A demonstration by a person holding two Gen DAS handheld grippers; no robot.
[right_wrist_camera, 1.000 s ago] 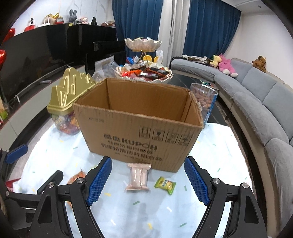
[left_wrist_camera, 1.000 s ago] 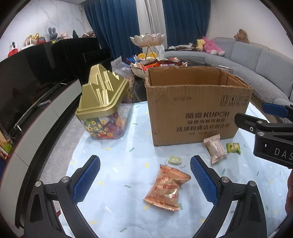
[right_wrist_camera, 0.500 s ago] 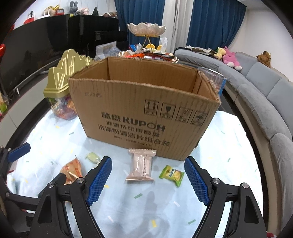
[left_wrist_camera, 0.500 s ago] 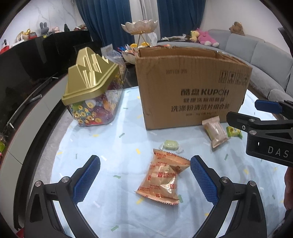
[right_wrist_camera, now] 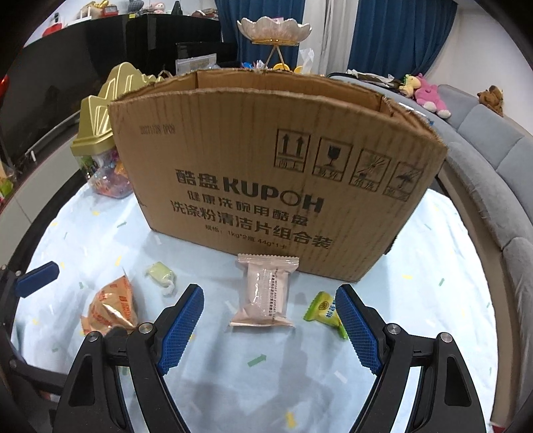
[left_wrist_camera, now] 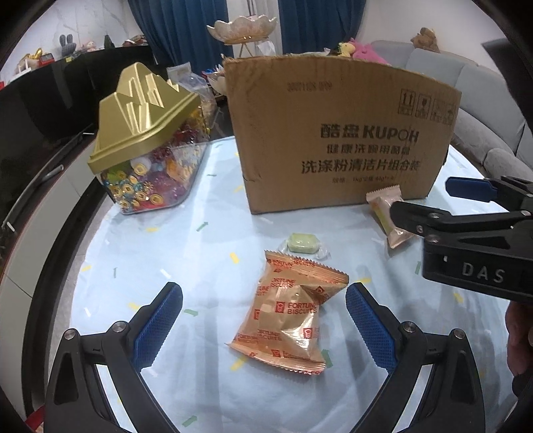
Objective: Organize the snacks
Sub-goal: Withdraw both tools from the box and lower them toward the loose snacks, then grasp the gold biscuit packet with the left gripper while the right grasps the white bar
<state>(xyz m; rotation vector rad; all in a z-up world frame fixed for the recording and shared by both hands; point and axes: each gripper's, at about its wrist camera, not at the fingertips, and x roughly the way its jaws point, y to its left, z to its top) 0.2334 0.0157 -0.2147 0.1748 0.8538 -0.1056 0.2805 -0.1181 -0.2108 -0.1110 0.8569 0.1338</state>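
An open cardboard box [left_wrist_camera: 339,133] [right_wrist_camera: 276,180] stands on the light blue tablecloth. In front of it lie an orange fortune biscuit packet [left_wrist_camera: 293,316] [right_wrist_camera: 111,308], a small green wrapped candy [left_wrist_camera: 301,242] [right_wrist_camera: 161,271], a pink snack bar packet [left_wrist_camera: 388,216] [right_wrist_camera: 265,291] and a green-yellow candy [right_wrist_camera: 324,311]. My left gripper [left_wrist_camera: 263,309] is open, its jaws on either side of the orange packet, just above the table. My right gripper [right_wrist_camera: 269,316] is open, low over the pink packet, which lies between its jaws.
A clear candy jar with a gold lid [left_wrist_camera: 146,143] [right_wrist_camera: 100,150] stands left of the box. A tiered snack dish [right_wrist_camera: 274,30] is behind the box. A grey sofa [right_wrist_camera: 493,140] runs along the right. A black cabinet [left_wrist_camera: 43,110] is at the left.
Both grippers have moved down and forward toward the table. The orange packet now lies between the left jaws and the pink packet between the right jaws.
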